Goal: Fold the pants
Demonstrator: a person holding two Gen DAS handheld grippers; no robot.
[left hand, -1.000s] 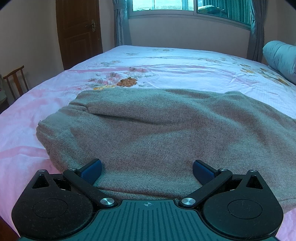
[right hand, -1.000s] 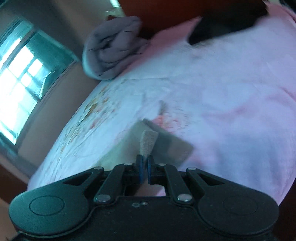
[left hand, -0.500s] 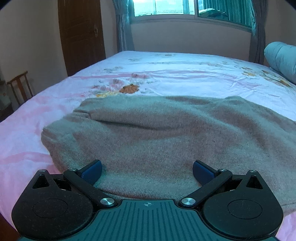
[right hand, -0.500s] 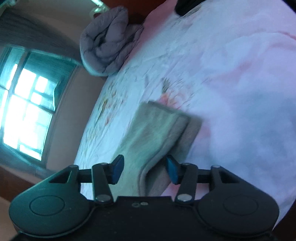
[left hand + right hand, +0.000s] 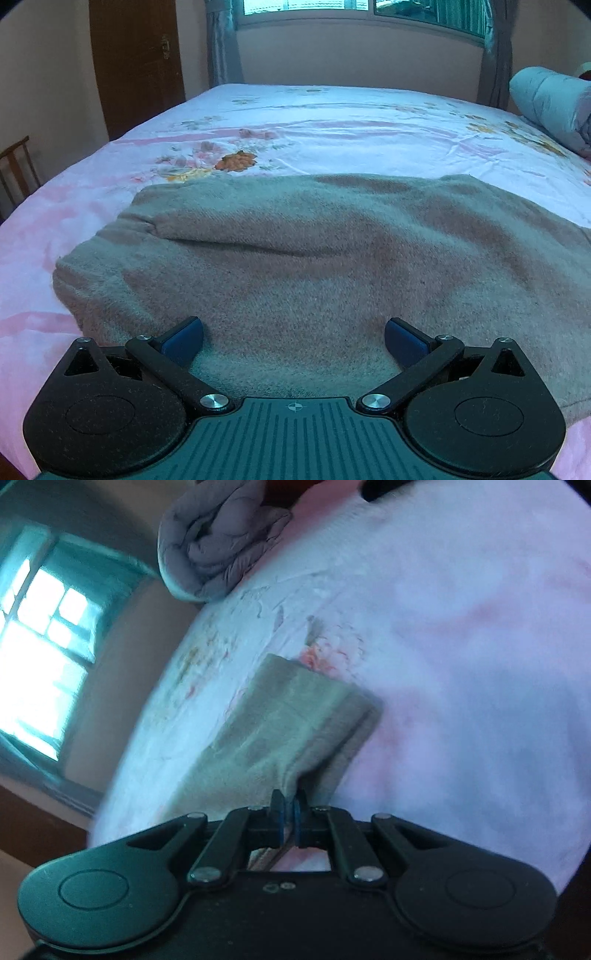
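One pair of grey-beige pants is lying flat across the near part of one bed, which is wearing a pink and white sheet with a flower print. In the left wrist view the left gripper is hovering low over the near edge of the pants, its two blue-tipped fingers standing wide apart with the cloth lying between and beneath them, and neither pad is pressing on the fabric. One shallow crease is running across the cloth on the left side. In the right wrist view, which is tilted and a little blurred, the right gripper is pinching the pants: its two fingers are sitting together with a thin fold of the cloth clamped between the pads, and the fabric is rising from the sheet into that pinch. The far end of the pants is lying squared off on the sheet there, showing two layers at its edge. One rolled grey quilt is resting at the far side of the bed. One window with curtains is showing behind the bed, one brown door is standing to the left, and one wooden chair is peeking in at the left edge.
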